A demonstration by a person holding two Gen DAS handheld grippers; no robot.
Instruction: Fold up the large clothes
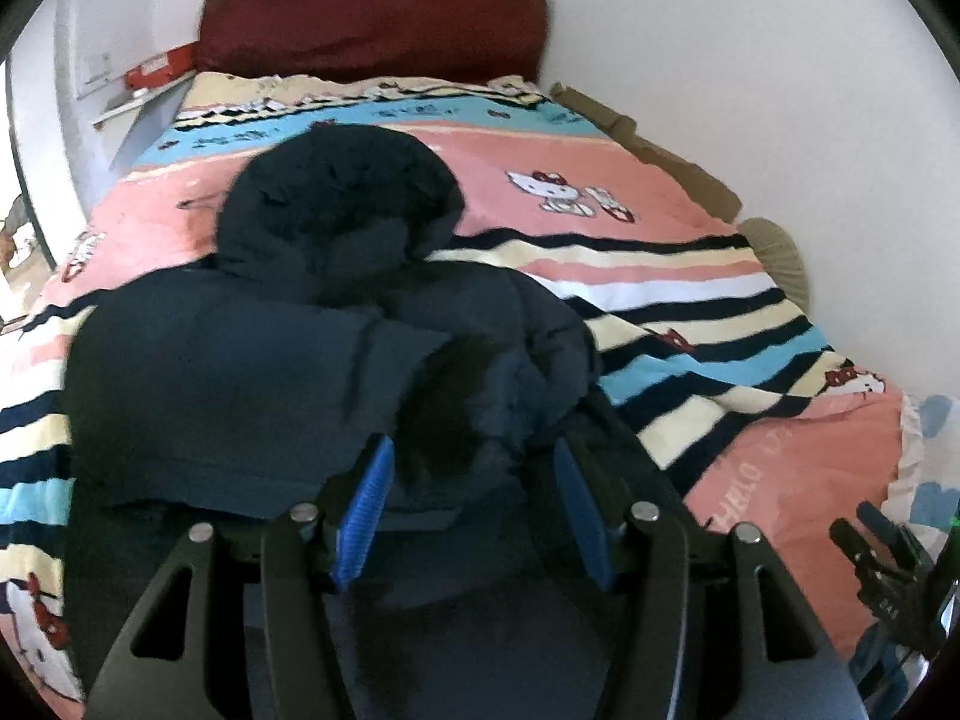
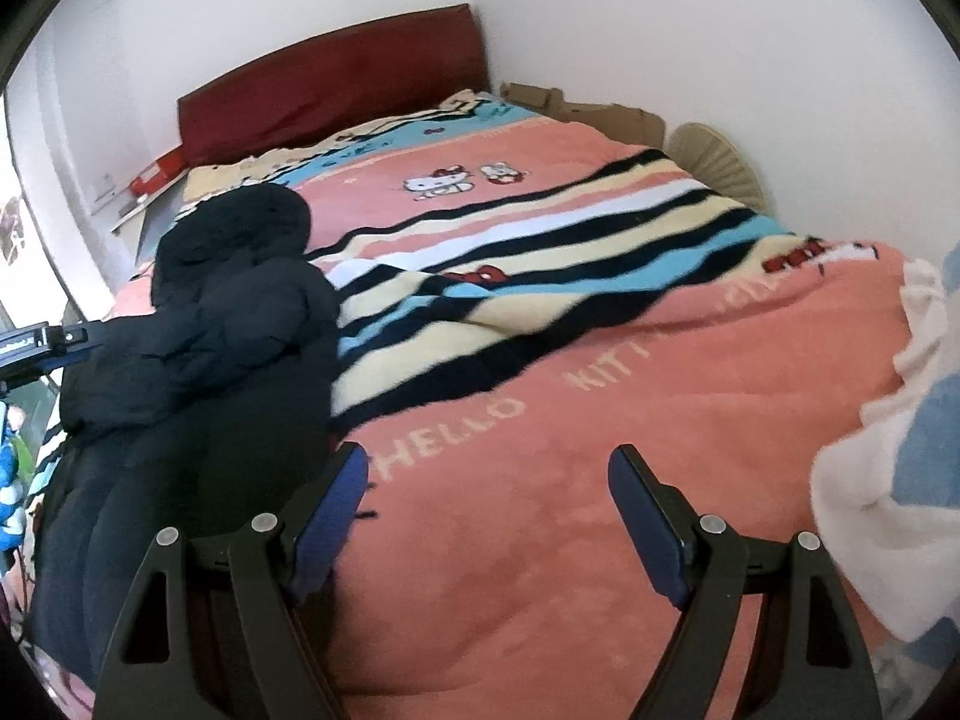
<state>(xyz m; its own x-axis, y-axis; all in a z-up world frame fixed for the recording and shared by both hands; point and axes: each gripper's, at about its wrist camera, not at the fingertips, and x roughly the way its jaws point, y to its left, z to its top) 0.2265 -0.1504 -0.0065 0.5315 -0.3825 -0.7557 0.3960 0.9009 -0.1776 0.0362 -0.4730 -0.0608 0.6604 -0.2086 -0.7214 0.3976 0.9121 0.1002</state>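
A dark navy hooded puffer jacket [image 1: 240,360] lies on the bed, its hood [image 1: 336,198] towards the headboard and a sleeve folded across the body. My left gripper [image 1: 474,447] hovers over the jacket's lower part. It is open, with dark fabric showing between the blue pads [image 1: 366,510] but not pinched. In the right wrist view the jacket [image 2: 210,312] lies at the left. My right gripper [image 2: 489,453] is open above bare pink blanket just right of the jacket, with nothing between its fingers.
A pink, striped cartoon-cat blanket [image 2: 600,396] covers the bed. A dark red headboard [image 1: 372,30] stands at the far end, against white walls. Cardboard [image 1: 660,150] and a beige fan [image 2: 714,162] line the right side. A white and blue cloth [image 2: 888,480] lies at the near right, and a red box [image 1: 159,69] on a shelf at the far left.
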